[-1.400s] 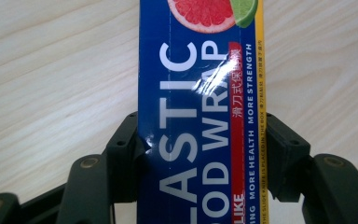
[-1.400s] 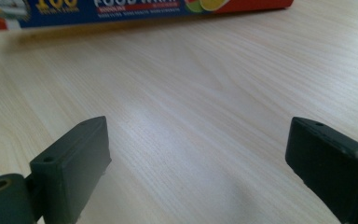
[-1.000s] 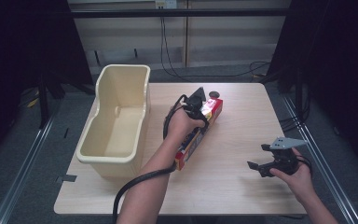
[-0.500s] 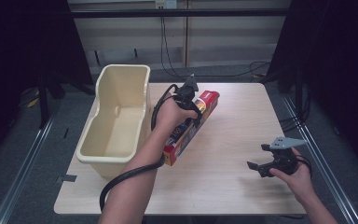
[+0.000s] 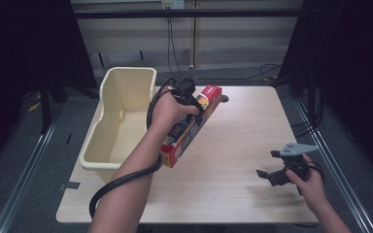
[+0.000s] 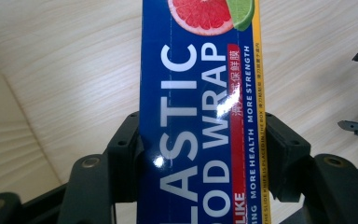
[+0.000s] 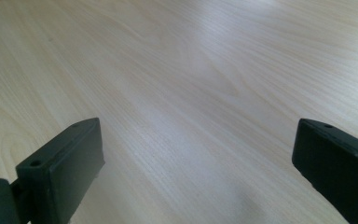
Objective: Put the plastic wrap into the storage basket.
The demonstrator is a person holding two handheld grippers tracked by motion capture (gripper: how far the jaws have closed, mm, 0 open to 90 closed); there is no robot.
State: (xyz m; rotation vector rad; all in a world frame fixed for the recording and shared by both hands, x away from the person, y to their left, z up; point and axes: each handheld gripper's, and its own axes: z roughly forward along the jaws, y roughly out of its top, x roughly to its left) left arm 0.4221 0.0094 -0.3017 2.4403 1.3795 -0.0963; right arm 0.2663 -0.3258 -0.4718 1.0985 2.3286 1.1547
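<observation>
A long box of plastic food wrap (image 6: 200, 121) was held clear of the wooden table (image 5: 238, 141) by the left gripper (image 6: 200, 154), its two black jaws pressed against the box's opposite long sides. In the high view the box (image 5: 189, 127) was seen tilted, its red far end raised toward the back of the table and its near end lower, just beside the cream plastic bin (image 5: 121, 121) that stood along the table's left edge. The left hand (image 5: 167, 110) was wrapped around the gripper, and a black cable was looped from it down past the forearm. In the left gripper view the blue face of the box, printed with a grapefruit slice and a lime, was turned toward the camera. The right gripper (image 5: 269, 165) was held low over the table's near right part, well apart from the box, by the right hand (image 5: 311, 182). Its jaws were spread wide, with bare tabletop (image 7: 191, 93) seen between them.
</observation>
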